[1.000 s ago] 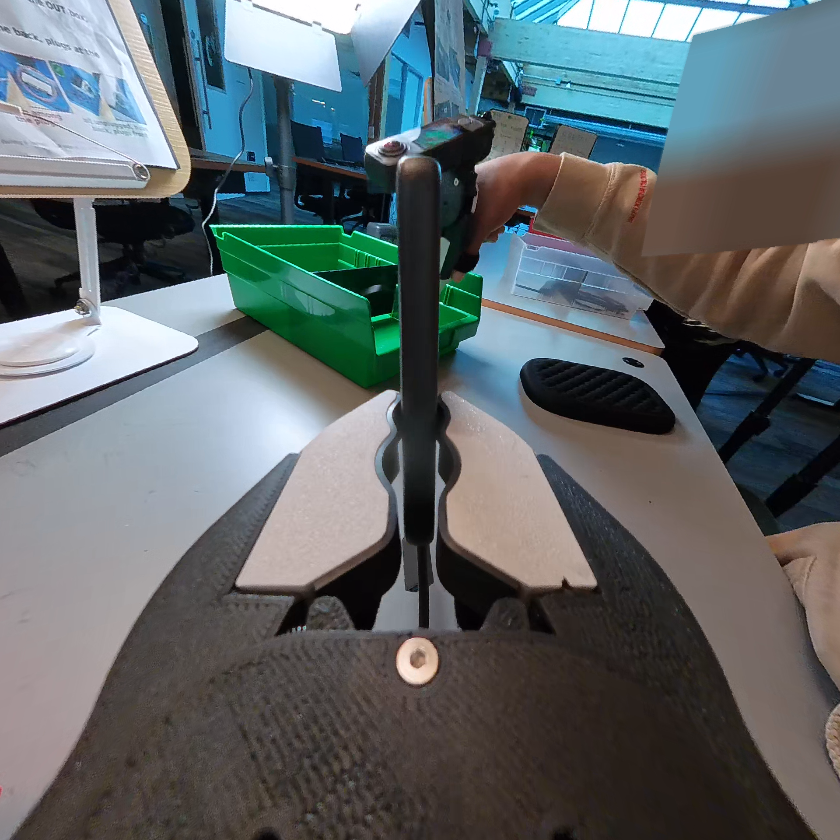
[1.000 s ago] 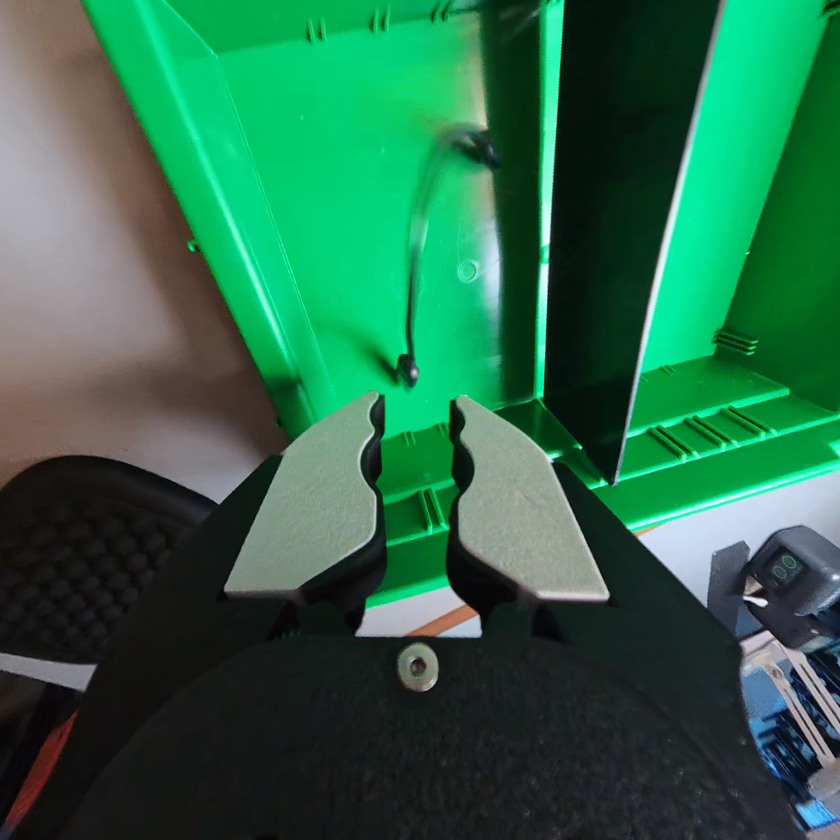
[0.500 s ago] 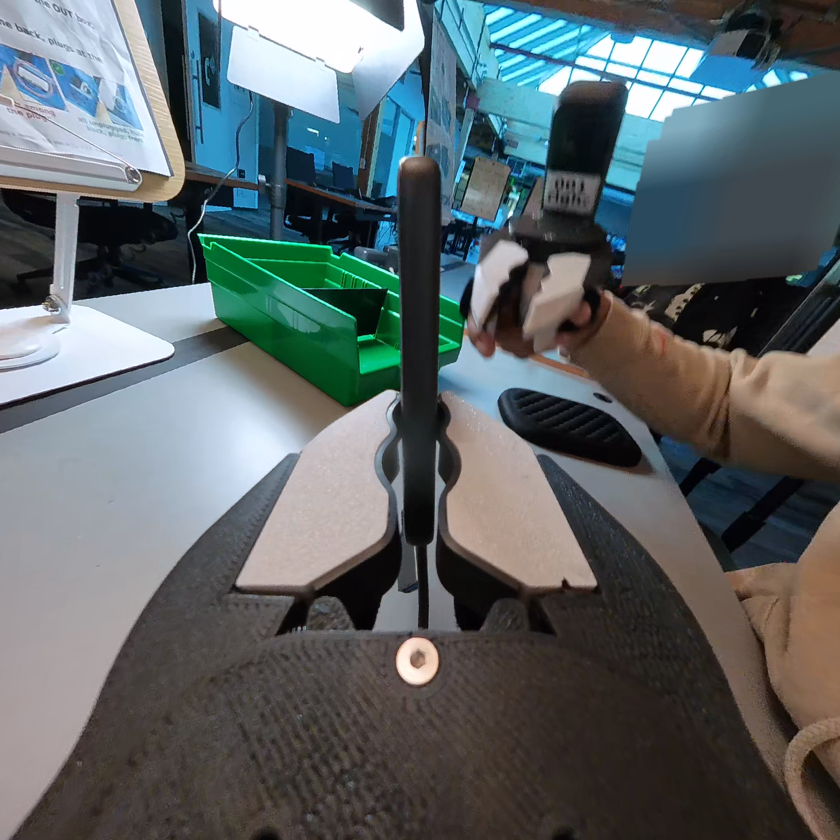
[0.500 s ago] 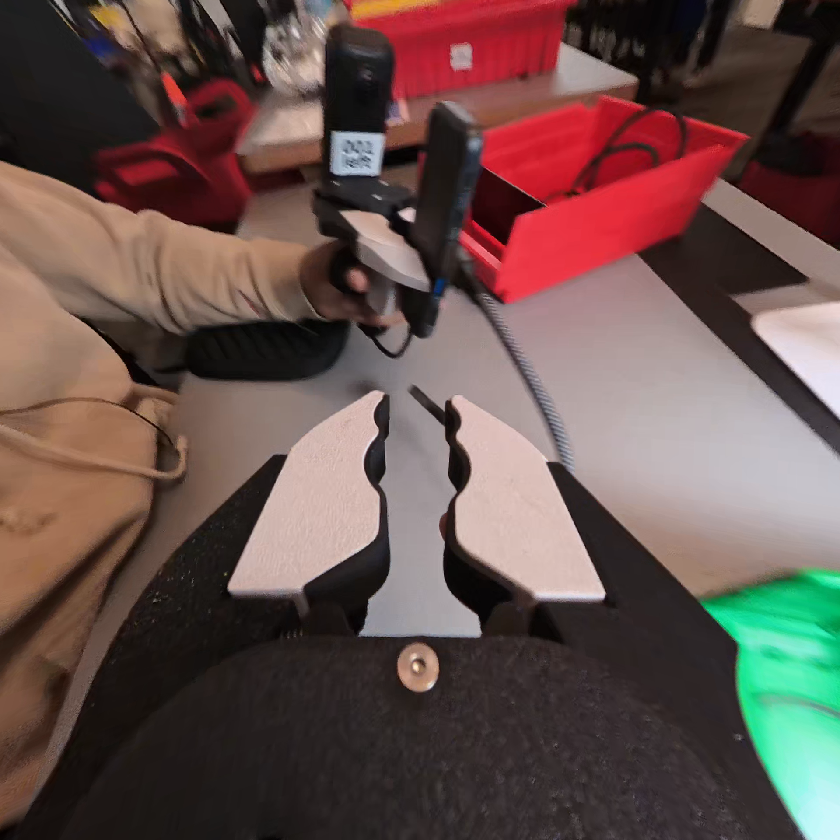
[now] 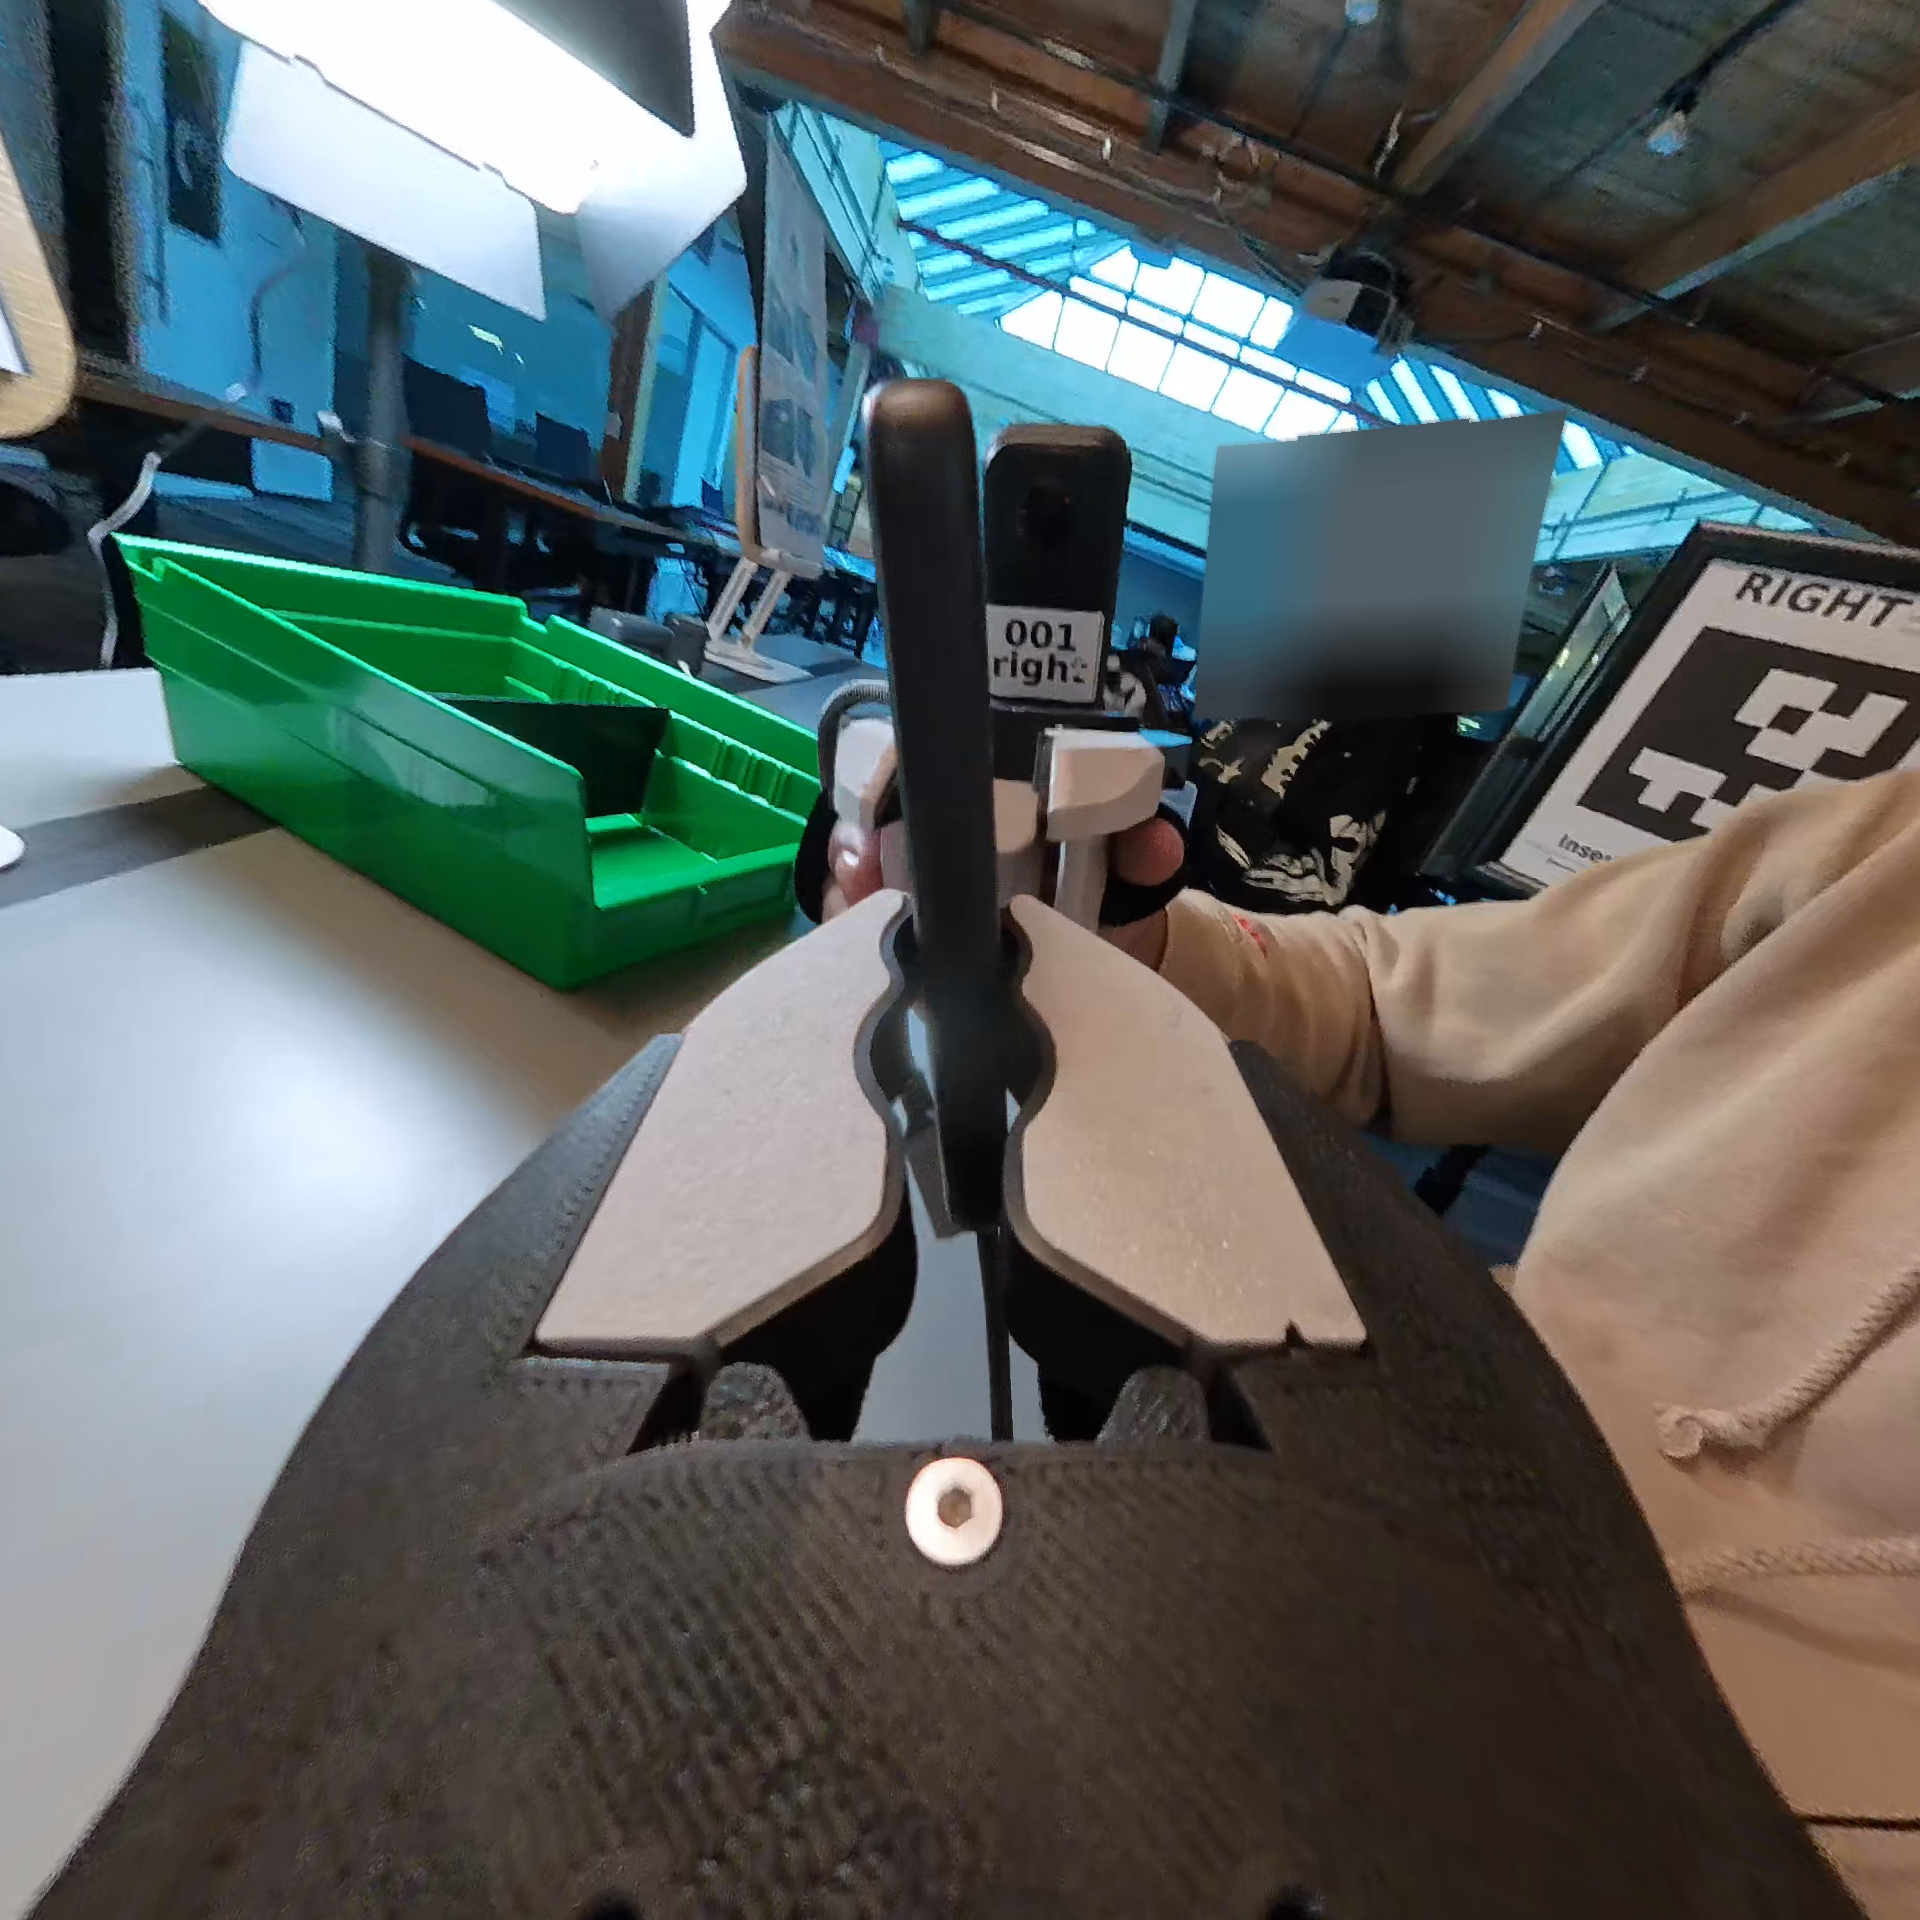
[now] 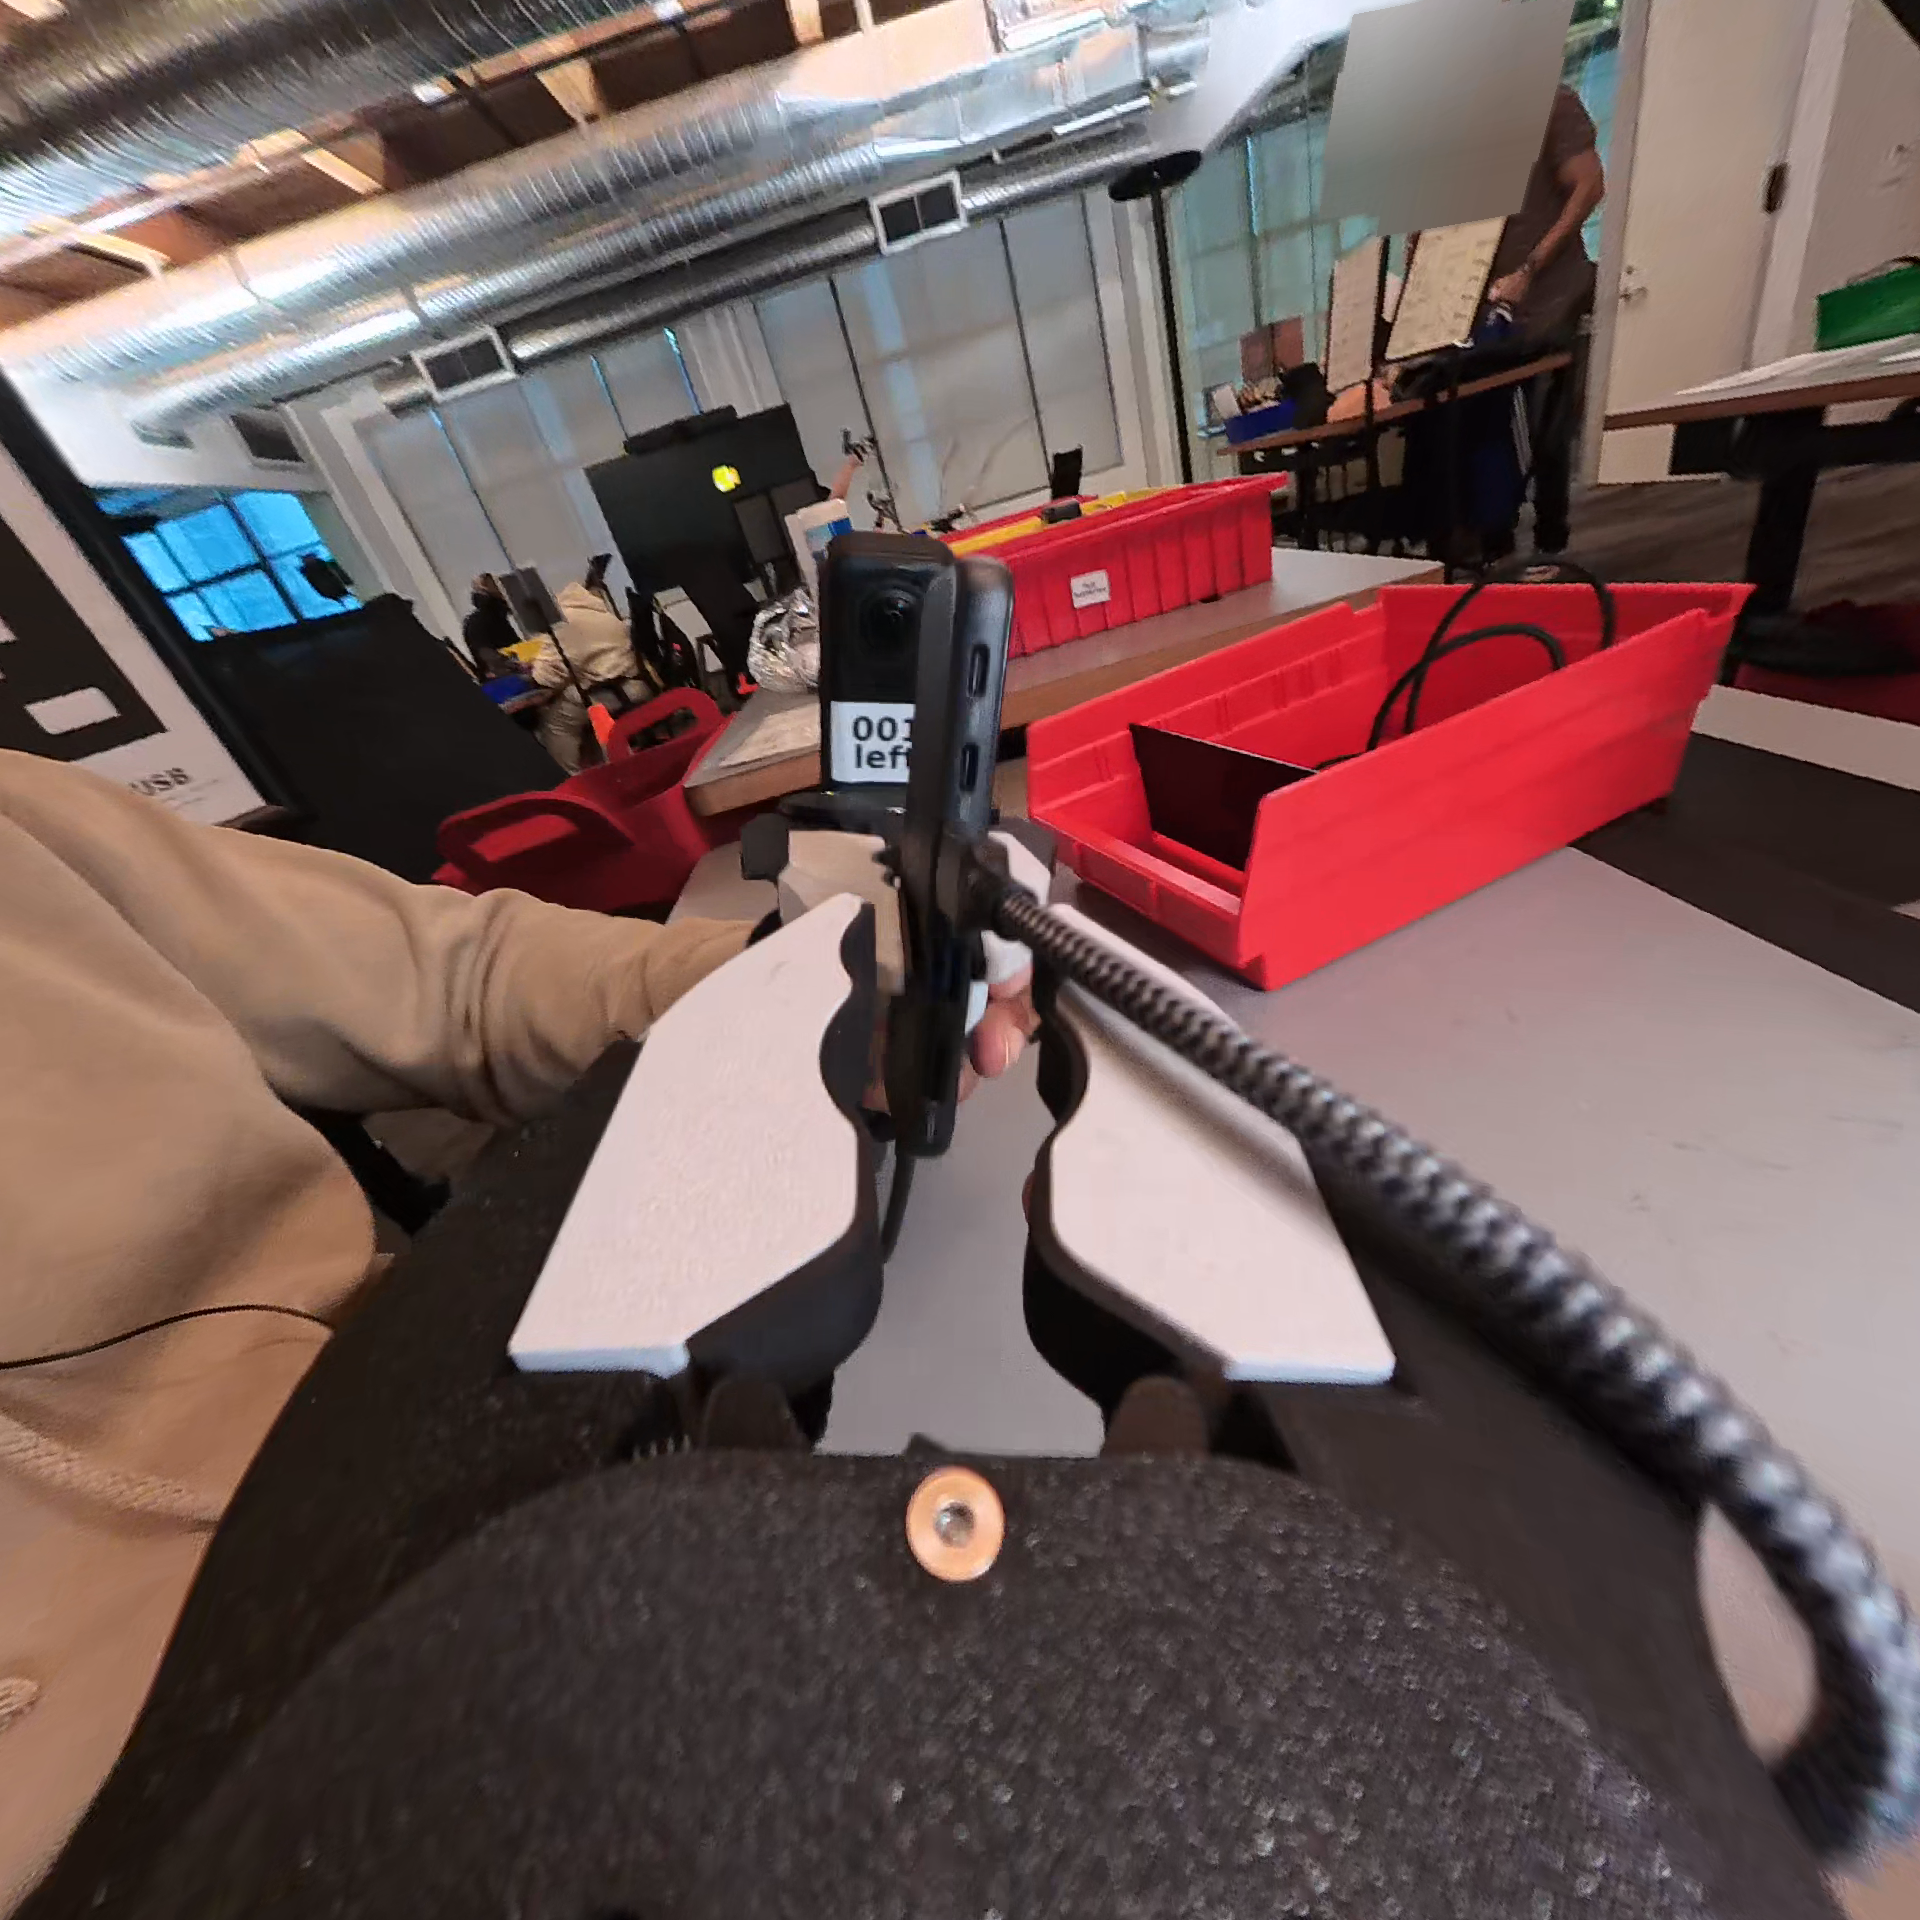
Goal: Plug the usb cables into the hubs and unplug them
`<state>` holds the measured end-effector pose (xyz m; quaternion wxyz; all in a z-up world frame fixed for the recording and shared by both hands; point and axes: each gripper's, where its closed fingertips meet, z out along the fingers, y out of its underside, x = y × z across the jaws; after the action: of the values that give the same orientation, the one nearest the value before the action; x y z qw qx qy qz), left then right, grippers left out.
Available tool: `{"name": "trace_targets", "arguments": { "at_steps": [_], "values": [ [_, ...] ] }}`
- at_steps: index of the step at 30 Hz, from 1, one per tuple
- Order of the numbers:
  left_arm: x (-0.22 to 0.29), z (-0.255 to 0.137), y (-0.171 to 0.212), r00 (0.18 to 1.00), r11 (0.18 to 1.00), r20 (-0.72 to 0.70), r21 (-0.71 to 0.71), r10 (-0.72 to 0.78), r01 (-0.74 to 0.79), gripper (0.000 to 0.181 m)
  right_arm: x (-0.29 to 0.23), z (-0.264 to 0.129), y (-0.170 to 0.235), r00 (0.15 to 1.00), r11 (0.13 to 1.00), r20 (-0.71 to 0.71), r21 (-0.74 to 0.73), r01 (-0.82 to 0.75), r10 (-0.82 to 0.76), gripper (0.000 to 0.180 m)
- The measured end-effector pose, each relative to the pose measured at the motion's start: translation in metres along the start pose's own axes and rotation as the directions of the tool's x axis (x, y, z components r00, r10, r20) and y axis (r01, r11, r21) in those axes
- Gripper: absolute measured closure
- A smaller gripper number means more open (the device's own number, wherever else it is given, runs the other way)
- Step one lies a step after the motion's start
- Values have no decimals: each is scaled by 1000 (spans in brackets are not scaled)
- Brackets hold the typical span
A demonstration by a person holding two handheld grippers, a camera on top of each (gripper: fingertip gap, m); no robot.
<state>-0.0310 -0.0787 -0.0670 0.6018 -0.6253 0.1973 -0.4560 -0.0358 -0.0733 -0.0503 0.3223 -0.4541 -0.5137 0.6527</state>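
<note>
Hub point(image 5: 940, 790) stood upright, edge-on, clamped between the fingers of the left gripper point(image 5: 951, 956), which were closed tight on its lower body. It was a slim black rigid slab, probably light and smooth-sided, so likely to twist if squeezed only at an edge. In the right wrist view the same hub point(image 6: 951, 831) showed ports down its narrow side, and a braided cable point(image 6: 1382, 1174) ran from it, past the right finger, out toward the camera (stiffish, springy, would tug on the hub). Best hold for the cable looked like its plug shell just by the hub, not the braid. Right gripper point(image 6: 945, 997) was parted and empty, fingers either side of the hub's lower end, apparently not touching. Green bin point(image 5: 468, 769) sat well behind on the table point(image 5: 208, 1091).
</note>
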Motion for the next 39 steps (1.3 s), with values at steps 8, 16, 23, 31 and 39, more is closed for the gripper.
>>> {"name": "trace_targets", "arguments": {
  "at_steps": [8, 16, 23, 31, 39],
  "values": [
    [9, 8, 18, 999, 991, -42, -130, -13, 8, 168, -7, -7, 7, 997, 1000, 78, -6, -9, 10, 170],
    [14, -1, 4, 995, 989, -46, -112, 90, -94, 168, -14, -6, 10, 993, 999, 111, 19, 27, -29, 171],
    [22, 3, -14, 989, 988, -16, -29, 148, -149, 168, -21, -9, -6, 987, 985, 112, 141, 103, -119, 172],
    [0, -70, -87, 980, 950, 141, 263, 137, -170, 169, -4, -79, -63, 979, 943, -19, 267, 199, -201, 171],
    [-10, -50, -60, 982, 980, 145, 142, 118, -138, 168, 60, -122, -62, 965, 982, -220, -154, 109, -142, 171]
  ]
}}
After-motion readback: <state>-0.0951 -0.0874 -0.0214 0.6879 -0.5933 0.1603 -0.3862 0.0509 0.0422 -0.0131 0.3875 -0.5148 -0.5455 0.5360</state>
